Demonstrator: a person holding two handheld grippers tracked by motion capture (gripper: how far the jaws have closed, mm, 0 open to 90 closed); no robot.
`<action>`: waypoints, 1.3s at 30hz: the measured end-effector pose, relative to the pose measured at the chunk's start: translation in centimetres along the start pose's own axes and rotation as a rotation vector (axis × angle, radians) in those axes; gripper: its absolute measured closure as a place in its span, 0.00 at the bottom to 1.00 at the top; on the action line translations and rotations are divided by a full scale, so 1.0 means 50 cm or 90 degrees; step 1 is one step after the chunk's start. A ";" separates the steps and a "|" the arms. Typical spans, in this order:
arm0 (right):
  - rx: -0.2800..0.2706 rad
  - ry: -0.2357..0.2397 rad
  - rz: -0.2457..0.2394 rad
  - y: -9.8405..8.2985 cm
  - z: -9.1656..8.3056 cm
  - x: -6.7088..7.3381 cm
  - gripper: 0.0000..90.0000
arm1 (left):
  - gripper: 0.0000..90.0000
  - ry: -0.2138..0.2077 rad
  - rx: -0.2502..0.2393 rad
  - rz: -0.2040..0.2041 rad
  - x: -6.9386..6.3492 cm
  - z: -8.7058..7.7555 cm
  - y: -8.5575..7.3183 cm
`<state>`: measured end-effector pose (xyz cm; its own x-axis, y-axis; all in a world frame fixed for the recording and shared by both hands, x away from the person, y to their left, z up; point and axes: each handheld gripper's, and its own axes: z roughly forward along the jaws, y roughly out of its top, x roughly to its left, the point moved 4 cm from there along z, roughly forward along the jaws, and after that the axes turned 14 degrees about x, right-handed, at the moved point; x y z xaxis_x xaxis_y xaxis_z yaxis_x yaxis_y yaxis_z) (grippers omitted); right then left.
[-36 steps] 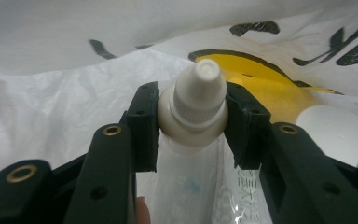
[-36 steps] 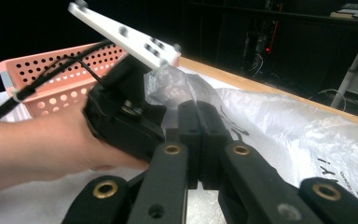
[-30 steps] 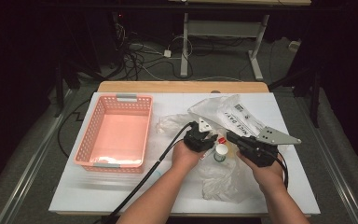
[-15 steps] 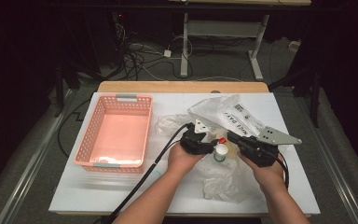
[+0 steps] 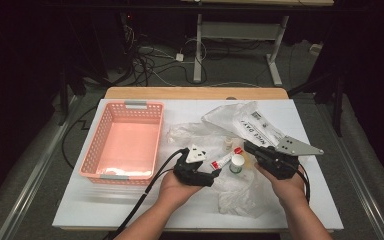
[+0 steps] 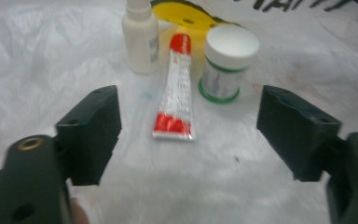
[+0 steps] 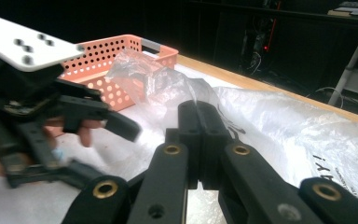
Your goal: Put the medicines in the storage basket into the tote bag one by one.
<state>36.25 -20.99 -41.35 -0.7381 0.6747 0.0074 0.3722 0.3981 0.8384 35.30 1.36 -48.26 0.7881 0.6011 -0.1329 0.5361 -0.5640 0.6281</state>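
A red-and-white tube (image 5: 224, 158) (image 6: 175, 88) lies flat on crumpled clear plastic (image 5: 240, 192). Right of the tube stands a white-lidded jar (image 5: 237, 163) (image 6: 226, 63) with a green band. A small white bottle (image 5: 228, 142) (image 6: 141, 37) stands behind the tube. My left gripper (image 5: 215, 173) (image 6: 191, 119) is open, its jaws spread wide just short of the tube's flat end, with nothing between them. Right of the jar, my right gripper (image 5: 249, 147) (image 7: 199, 126) is shut with its jaws pressed together; I see nothing between them.
An empty pink basket (image 5: 125, 142) (image 7: 121, 60) stands at the left of the white table (image 5: 105, 210). A printed plastic bag (image 5: 255, 127) lies behind the items, and another clear bag (image 5: 190, 131) beside the basket. A yellow disc (image 6: 186, 14) lies beyond the tube.
My left gripper has drawn back toward the near left, away from the jar, and the tube now lies in plain sight. The right gripper has barely moved.
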 end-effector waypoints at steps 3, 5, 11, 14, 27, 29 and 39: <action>0.002 0.000 0.000 -0.001 0.001 0.001 1.00 | 0.14 0.004 0.017 0.004 -0.005 -0.015 -0.026; 0.002 0.000 -0.001 0.000 0.001 0.001 1.00 | 0.10 0.007 0.026 -0.004 -0.004 -0.021 -0.042; 0.007 0.001 -0.005 -0.002 0.003 0.003 1.00 | 0.00 0.015 0.089 0.006 -0.008 0.000 -0.074; 0.009 0.001 -0.005 -0.003 0.006 0.004 1.00 | 0.00 0.019 0.117 0.003 0.000 0.025 -0.074; 0.018 0.001 -0.005 -0.010 0.011 0.005 1.00 | 0.06 0.046 0.160 -0.011 0.026 0.068 -0.050; 0.022 0.001 -0.005 -0.011 0.012 0.007 1.00 | 0.13 0.040 0.149 0.000 0.023 0.064 -0.053; 0.027 -0.003 -0.002 -0.012 0.017 0.005 1.00 | 0.48 0.032 0.118 0.006 0.024 0.060 -0.050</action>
<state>36.32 -20.50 -42.32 -0.7368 0.6761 0.0019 0.3933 0.4263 0.8146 35.83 1.80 -52.31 0.7800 0.6197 -0.0863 0.5787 -0.6620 0.4763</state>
